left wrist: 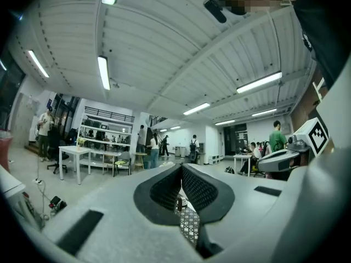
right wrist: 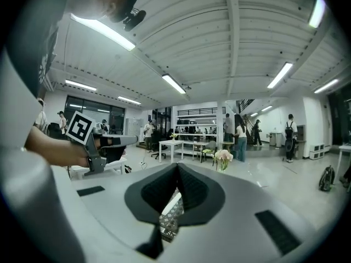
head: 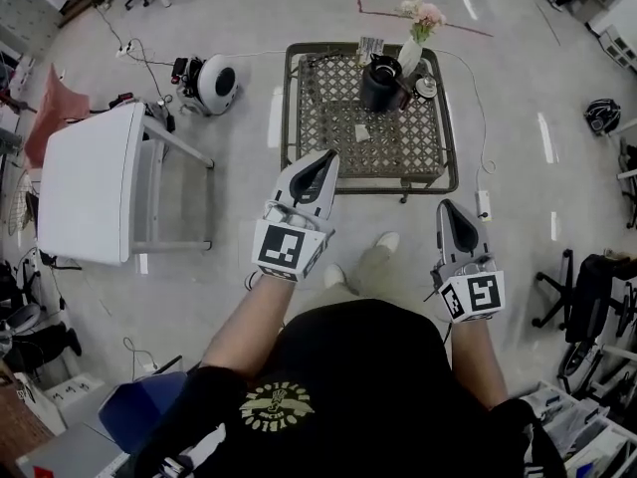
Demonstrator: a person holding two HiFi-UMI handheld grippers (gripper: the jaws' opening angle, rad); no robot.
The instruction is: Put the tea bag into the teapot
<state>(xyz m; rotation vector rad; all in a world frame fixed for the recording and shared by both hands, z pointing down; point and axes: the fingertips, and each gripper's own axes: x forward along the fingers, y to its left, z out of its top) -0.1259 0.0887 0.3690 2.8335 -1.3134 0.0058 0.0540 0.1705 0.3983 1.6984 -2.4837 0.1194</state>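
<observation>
A black teapot [head: 380, 84] stands at the far side of a low metal lattice table [head: 338, 157]. A small white tea bag [head: 362, 132] lies on the lattice in front of it. Both grippers hang in the air short of the table's near edge. My left gripper [head: 325, 159] is shut and empty, its tips over the near left edge. My right gripper [head: 445, 207] is also shut and empty, just off the near right corner. In the left gripper view the jaws [left wrist: 181, 167] meet, with lattice [left wrist: 189, 223] showing below. In the right gripper view the jaws [right wrist: 177, 166] meet too.
A white vase of pink flowers [head: 413, 50], a small round item [head: 426, 88] and a card [head: 370, 47] share the table's far edge. A white table [head: 85, 182] stands at left, a round white device [head: 215, 83] beyond it. A power strip [head: 484, 205] and cables lie on the floor.
</observation>
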